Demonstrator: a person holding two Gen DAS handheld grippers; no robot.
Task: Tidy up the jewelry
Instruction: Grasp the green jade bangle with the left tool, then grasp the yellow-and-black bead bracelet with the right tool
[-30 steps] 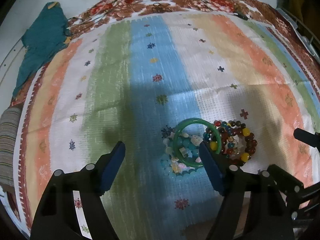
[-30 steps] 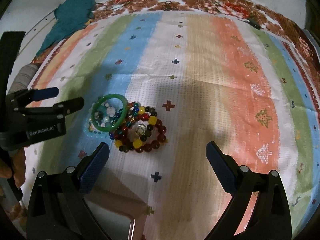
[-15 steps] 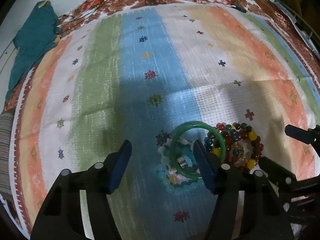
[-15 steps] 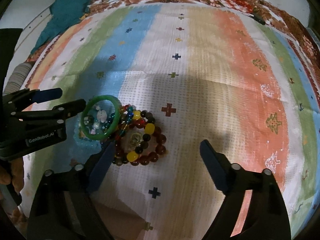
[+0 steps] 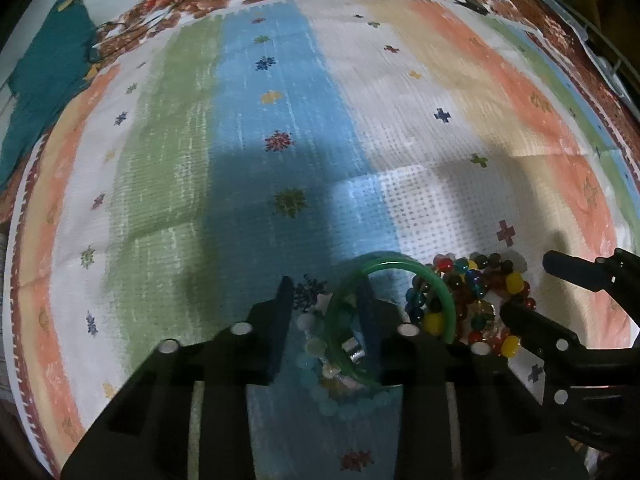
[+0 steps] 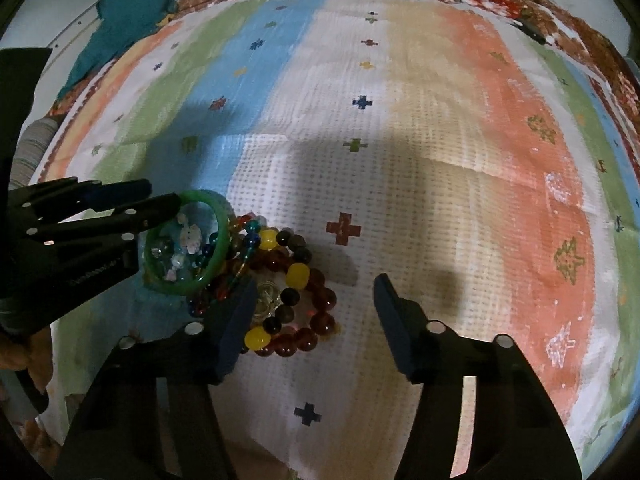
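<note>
A green bangle (image 5: 394, 266) lies tilted on a pile of pale blue and white beads (image 5: 352, 404) on the striped cloth. My left gripper (image 5: 324, 312) points down over it with its jaws closing. One finger stands inside the ring and one outside, so the bangle's left rim is between them, with a gap still showing. To the right is a bracelet of red, yellow and dark beads (image 6: 298, 276). My right gripper (image 6: 314, 308) straddles it, jaws closing, its right pad clear of the beads. The right wrist view shows the bangle (image 6: 218, 224) and left gripper (image 6: 162, 196).
The striped cloth (image 5: 280, 100) covers the whole surface, with a flowered border at the far edge. A teal cloth (image 5: 44, 80) lies at the far left and a small black object (image 5: 472, 4) at the far right. A person's hand (image 6: 24, 352) holds the left gripper.
Both grippers have sunk toward the jewelry and narrowed their jaws. The left one now has a finger inside the green bangle; the right one has come over the red and yellow bead bracelet.
</note>
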